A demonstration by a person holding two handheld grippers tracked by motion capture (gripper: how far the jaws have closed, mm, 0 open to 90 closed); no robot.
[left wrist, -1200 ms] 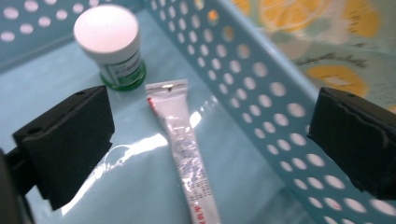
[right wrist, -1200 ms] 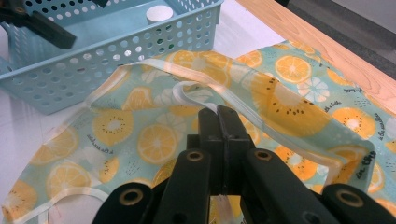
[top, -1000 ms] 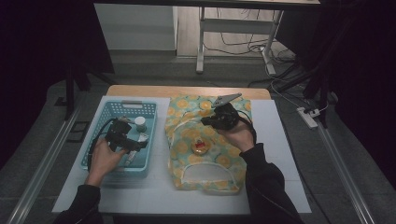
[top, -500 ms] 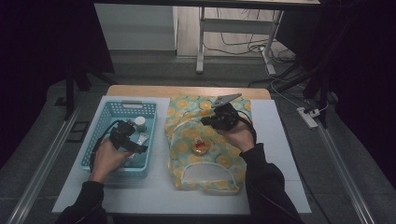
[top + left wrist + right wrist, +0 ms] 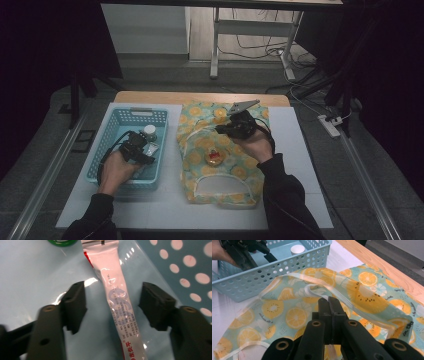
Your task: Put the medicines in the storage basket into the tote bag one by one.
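Note:
My left gripper (image 5: pixel 141 151) reaches down into the light blue perforated basket (image 5: pixel 98 168). In the left gripper view its jaws (image 5: pixel 113 297) stand on either side of a white tube with red and grey print (image 5: pixel 120 302) lying on the basket floor. The jaws have just been closing, with a gap still on both sides of the tube. My right gripper (image 5: pixel 221 129) is shut on the pale trimmed rim of a teal fruit-print bag (image 5: pixel 220 150) and lifts it. In the right gripper view the trim runs between the shut jaws (image 5: pixel 329 301).
A white-capped bottle (image 5: pixel 149 131) stands in the basket's far part, and a green lid (image 5: pixel 62 242) lies beyond the tube. A small red and yellow item (image 5: pixel 214 157) sits on the bag. A white mat (image 5: pixel 300 165) covers the wooden table (image 5: pixel 150 97).
The left hand has edged slightly farther into the basket. The right hand and the bag's lifted rim have stayed put.

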